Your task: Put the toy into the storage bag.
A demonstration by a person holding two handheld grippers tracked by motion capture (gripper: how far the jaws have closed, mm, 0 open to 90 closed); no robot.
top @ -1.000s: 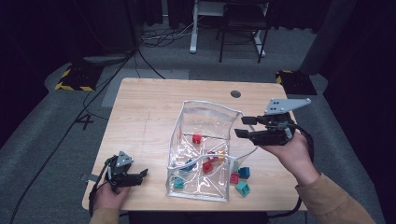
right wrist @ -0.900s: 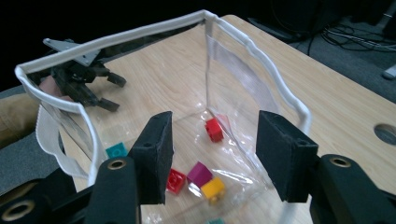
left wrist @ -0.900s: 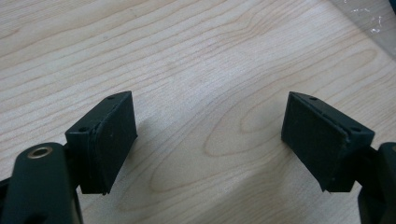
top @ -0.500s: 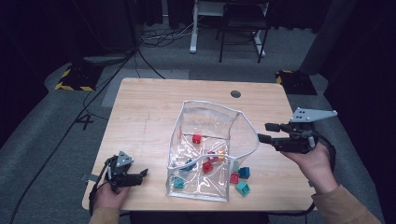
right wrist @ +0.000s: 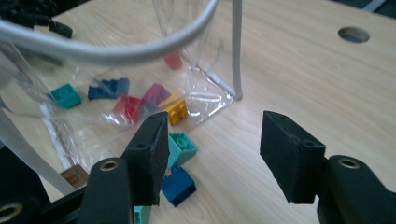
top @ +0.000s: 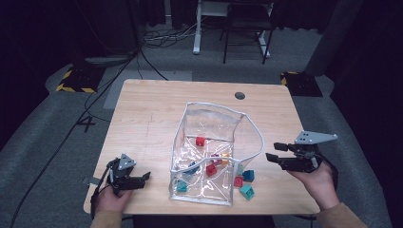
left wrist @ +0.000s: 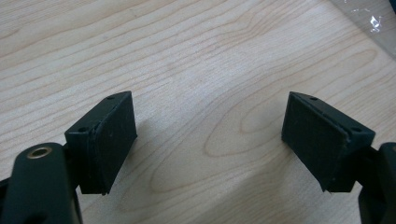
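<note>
A clear plastic bag (top: pixel 214 105) with white trim stands open in the middle of the wooden table (top: pixel 142 109). Several small bricks lie inside it, among them a red one (top: pixel 200 140). Outside, by its right front corner, lie a red brick (top: pixel 239 181), a blue brick (top: pixel 248 175) and a teal brick (top: pixel 246 191). My right gripper (top: pixel 272 151) hovers right of the bag, pointing at it. Its jaws have just been opening and stand open with nothing between them (right wrist: pixel 212 149); the teal brick (right wrist: pixel 183 147) and blue brick (right wrist: pixel 180 185) lie beyond the left jaw. My left gripper (top: pixel 144 177) is open over bare wood (left wrist: pixel 210 135) at the front left.
A round cable hole (top: pixel 240 95) sits near the table's far edge. Bare wood stretches left of and behind the bag. The right hand is close to the table's right edge. Cables and furniture legs lie on the floor beyond.
My right gripper has dropped and drawn back to the right, away from the bag's top rim, and its jaws stand wider. The left gripper and the bricks have stayed put.
</note>
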